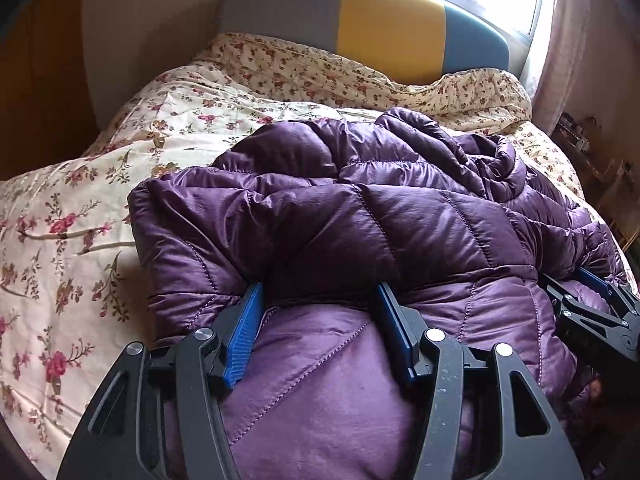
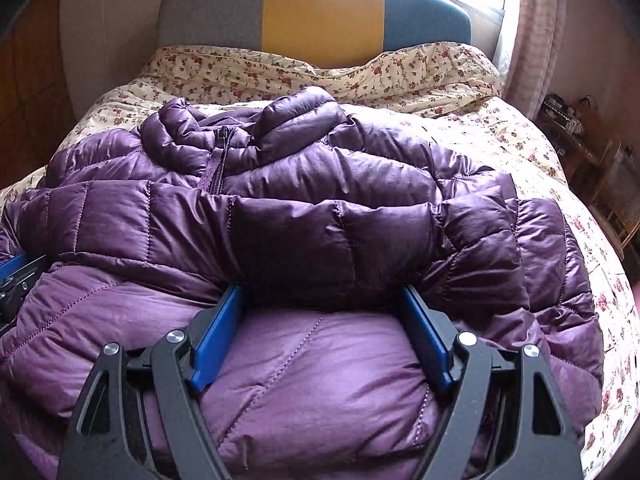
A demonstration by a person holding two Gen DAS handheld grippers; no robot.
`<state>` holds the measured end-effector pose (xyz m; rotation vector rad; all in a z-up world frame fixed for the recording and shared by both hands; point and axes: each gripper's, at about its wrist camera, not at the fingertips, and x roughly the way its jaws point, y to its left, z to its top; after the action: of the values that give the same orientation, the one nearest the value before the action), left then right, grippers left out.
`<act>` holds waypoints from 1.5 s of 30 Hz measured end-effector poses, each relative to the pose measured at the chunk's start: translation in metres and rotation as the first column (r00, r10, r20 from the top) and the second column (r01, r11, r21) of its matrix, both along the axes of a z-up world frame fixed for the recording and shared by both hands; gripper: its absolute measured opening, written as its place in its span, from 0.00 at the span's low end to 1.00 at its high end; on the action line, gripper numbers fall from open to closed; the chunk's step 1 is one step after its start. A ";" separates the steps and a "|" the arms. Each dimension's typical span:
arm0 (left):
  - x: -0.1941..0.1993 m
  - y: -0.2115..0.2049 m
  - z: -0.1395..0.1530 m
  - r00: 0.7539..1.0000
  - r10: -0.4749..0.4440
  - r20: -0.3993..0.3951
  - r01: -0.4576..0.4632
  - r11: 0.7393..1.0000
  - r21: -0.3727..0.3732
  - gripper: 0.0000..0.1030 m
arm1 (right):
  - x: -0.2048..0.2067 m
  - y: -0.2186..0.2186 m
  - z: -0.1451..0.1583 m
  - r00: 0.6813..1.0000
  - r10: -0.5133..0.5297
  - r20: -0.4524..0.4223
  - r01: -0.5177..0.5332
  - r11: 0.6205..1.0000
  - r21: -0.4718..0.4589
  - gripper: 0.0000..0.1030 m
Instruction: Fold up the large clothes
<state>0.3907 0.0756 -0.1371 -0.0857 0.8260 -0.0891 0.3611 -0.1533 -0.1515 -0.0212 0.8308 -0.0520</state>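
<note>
A purple quilted down jacket [image 2: 304,216] is seen spread across a bed [image 1: 80,208] covered with a cream floral quilt, its lower part already brought up and laid over the body so that a thick fold runs across the middle — the first fold is judged done or nearly so, while the sleeves, the bunched collar and zip [image 2: 218,160] at the far end and any further halving appear left to do. The padded headboard [image 2: 320,12] is shown in grey, yellow and blue panels beneath a bright window, with a pale curtain [image 2: 536,32] at the right and a cluttered shelf [image 2: 572,120] beyond. The left tool [image 1: 318,292] is held partly open, its blue pads pressed into the fold's edge with fabric between them; whether it is truly gripped cannot be told. The right tool [image 2: 322,294] is spread wide astride the same fold — released, it seems.
</note>
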 end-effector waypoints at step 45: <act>-0.276 0.086 0.016 0.997 -0.015 -0.081 0.002 0.989 -0.150 0.70 | -0.245 -0.118 0.017 0.959 0.075 -0.272 -0.064 0.997 0.048 0.97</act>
<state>0.1147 0.1617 -0.1208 -0.2288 0.9009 -0.1565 0.1156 -0.2717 -0.1343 -0.0218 1.1078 0.0343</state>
